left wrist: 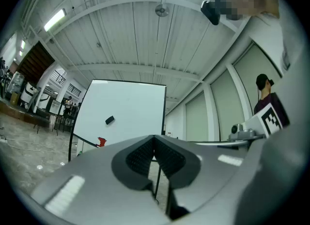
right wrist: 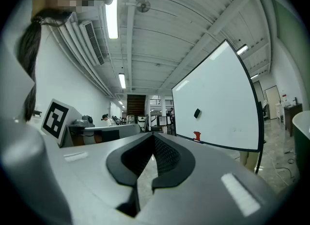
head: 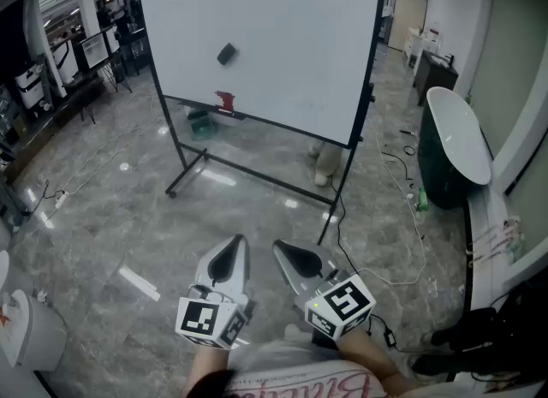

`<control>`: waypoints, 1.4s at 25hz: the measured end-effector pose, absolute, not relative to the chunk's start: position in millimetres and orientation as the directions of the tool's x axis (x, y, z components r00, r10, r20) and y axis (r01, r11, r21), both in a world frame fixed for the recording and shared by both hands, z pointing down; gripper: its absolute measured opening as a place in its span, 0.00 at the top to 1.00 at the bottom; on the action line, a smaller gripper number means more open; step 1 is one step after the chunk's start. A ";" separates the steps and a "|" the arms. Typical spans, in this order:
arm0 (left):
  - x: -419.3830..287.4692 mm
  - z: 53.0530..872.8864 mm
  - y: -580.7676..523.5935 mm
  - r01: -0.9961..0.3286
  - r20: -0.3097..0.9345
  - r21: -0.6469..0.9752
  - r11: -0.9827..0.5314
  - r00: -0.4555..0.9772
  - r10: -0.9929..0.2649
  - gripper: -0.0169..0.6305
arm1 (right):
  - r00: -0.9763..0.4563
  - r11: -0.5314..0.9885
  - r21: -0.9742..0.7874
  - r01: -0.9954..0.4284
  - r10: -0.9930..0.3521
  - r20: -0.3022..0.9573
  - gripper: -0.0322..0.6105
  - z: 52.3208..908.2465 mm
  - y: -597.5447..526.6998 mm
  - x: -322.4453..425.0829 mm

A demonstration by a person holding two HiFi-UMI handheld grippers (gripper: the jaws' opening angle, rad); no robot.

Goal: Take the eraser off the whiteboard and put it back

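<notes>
A small dark eraser (head: pixel 226 54) sticks to the large whiteboard (head: pixel 282 28) on its wheeled stand, far ahead of me. It also shows as a dark patch on the board in the left gripper view (left wrist: pixel 110 120) and the right gripper view (right wrist: pixel 197 113). My left gripper (head: pixel 233 249) and right gripper (head: pixel 286 252) hang side by side low in the head view, well short of the board. Both have their jaws shut with nothing between them. A red object (head: pixel 225 101) sits on the board's tray.
A dark oval bathtub (head: pixel 454 144) stands at the right with cables (head: pixel 402 216) on the marble floor near it. Desks and monitors (head: pixel 90 50) line the far left. A white bin (head: pixel 26 332) sits at the lower left. A green box (head: pixel 202 122) lies behind the board.
</notes>
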State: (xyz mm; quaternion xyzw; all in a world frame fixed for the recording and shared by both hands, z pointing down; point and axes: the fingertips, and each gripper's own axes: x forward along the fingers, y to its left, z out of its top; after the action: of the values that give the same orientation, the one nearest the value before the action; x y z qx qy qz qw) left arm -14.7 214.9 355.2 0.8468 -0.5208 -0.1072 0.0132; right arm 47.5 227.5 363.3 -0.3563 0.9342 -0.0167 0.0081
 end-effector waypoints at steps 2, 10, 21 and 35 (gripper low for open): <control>-14.5 357.4 213.8 -0.879 -0.152 0.134 -0.458 0.439 -0.886 0.97 | -0.743 0.742 -0.036 -0.669 -0.670 -0.002 0.95 362.6 227.6 47.5; -6.4 359.6 206.7 -0.877 -0.118 0.147 -0.457 0.443 -0.889 0.97 | -0.742 0.742 -0.026 -0.670 -0.670 -0.005 0.95 363.4 221.2 52.1; 12.9 361.5 164.2 -0.904 -0.151 0.145 -0.401 0.380 -0.912 0.97 | -0.781 0.781 0.022 -0.624 -0.624 0.005 0.95 363.6 180.0 71.5; 11.8 372.2 94.6 -0.913 -0.121 0.144 -0.383 0.367 -0.922 0.97 | -0.785 0.787 0.048 -0.615 -0.617 0.060 0.95 383.3 104.9 68.0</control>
State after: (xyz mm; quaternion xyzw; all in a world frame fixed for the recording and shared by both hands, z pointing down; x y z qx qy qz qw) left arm 11.8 94.6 372.2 0.8264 -0.5550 -0.0909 0.0262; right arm 68.0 104.9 383.3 -0.3262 0.9445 0.0131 -0.0361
